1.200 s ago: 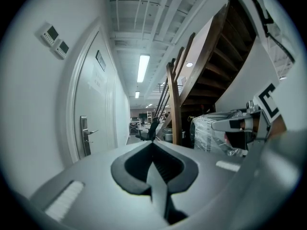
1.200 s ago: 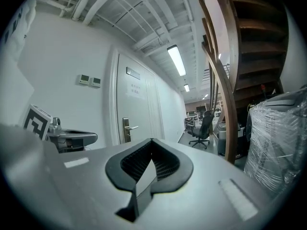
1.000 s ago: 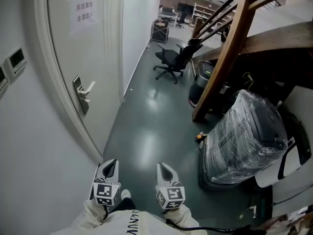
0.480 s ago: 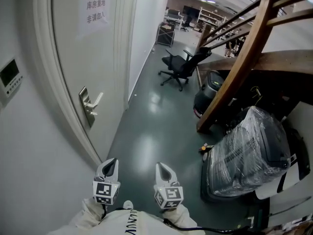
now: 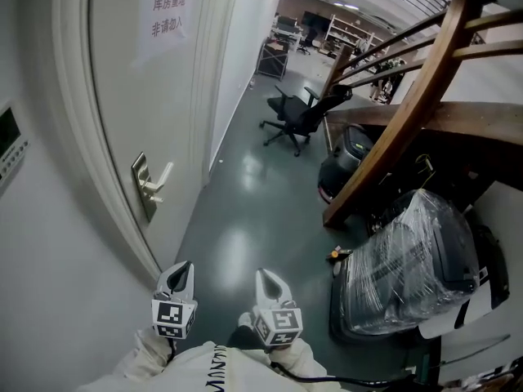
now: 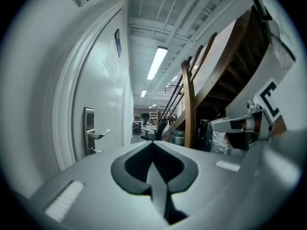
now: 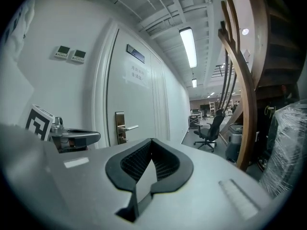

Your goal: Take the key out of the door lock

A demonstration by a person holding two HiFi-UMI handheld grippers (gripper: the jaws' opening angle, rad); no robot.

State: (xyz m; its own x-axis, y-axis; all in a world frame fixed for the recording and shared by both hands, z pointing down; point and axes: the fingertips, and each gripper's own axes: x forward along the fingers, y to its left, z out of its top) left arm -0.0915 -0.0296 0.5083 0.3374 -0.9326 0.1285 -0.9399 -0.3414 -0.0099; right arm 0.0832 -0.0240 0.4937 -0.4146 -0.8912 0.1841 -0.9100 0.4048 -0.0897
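Nearest the person, the left gripper [image 5: 183, 266] and right gripper [image 5: 263, 273] were level side by side, each with jaws pressed together on nothing. Ahead at left, the door [image 5: 122, 96] carried its lock plate [image 5: 142, 188] near the latch edge. The key [image 5: 154, 198] jutted out just below the lever handle [image 5: 163, 174]. Farther off stood an office chair [image 5: 298, 117].

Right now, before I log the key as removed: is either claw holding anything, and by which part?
Nothing is held: the left claw and right claw are both shut and empty, away from the silver metal door lock plate.
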